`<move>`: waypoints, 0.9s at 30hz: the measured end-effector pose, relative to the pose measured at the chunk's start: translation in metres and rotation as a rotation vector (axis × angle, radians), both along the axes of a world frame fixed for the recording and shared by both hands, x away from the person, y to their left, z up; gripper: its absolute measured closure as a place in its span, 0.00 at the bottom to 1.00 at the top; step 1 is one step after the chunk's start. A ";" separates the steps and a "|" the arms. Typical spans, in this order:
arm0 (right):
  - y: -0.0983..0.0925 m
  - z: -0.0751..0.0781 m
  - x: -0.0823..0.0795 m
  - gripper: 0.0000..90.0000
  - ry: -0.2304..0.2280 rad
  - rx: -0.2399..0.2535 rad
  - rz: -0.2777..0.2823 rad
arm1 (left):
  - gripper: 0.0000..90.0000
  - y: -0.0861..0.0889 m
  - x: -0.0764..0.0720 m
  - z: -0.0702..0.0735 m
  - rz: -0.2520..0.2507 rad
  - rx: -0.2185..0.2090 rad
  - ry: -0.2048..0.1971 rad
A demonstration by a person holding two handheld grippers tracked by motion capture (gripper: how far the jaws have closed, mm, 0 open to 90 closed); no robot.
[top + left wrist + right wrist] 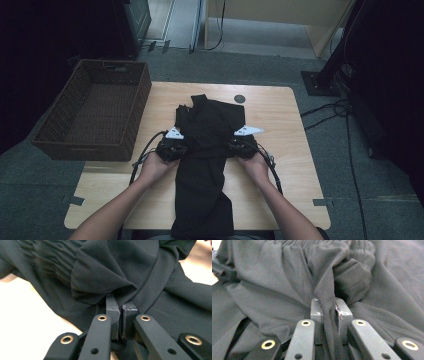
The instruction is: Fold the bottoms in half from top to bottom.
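Black, thin cloth: the garment (202, 165) lies along the middle of the wooden surface (280, 150). The left gripper (120, 315) and right gripper (329, 315) each pinch a fold at its sides, fingers clamped. It looks soft, light and slippery; gathered seams probably give better hold.

A black garment (202, 165) of thin, matte fabric lies lengthwise down the middle of the wooden table (295, 165). Its far part is bunched and folded, and its near end reaches the table's front edge. It narrows at the middle, where each side is pinched. A gathered, elasticated band (47, 262) shows in the left gripper view, and a similar ruched edge (359, 250) in the right gripper view. Folds of cloth rise from both pinched spots.
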State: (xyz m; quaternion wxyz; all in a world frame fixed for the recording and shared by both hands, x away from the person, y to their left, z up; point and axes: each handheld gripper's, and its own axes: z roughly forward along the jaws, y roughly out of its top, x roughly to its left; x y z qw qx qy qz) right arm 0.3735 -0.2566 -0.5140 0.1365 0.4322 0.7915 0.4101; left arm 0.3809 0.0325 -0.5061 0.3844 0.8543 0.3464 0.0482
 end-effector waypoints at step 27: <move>-0.015 0.016 0.023 0.51 0.031 0.070 -0.018 | 0.61 0.018 0.022 0.019 0.066 -0.117 0.056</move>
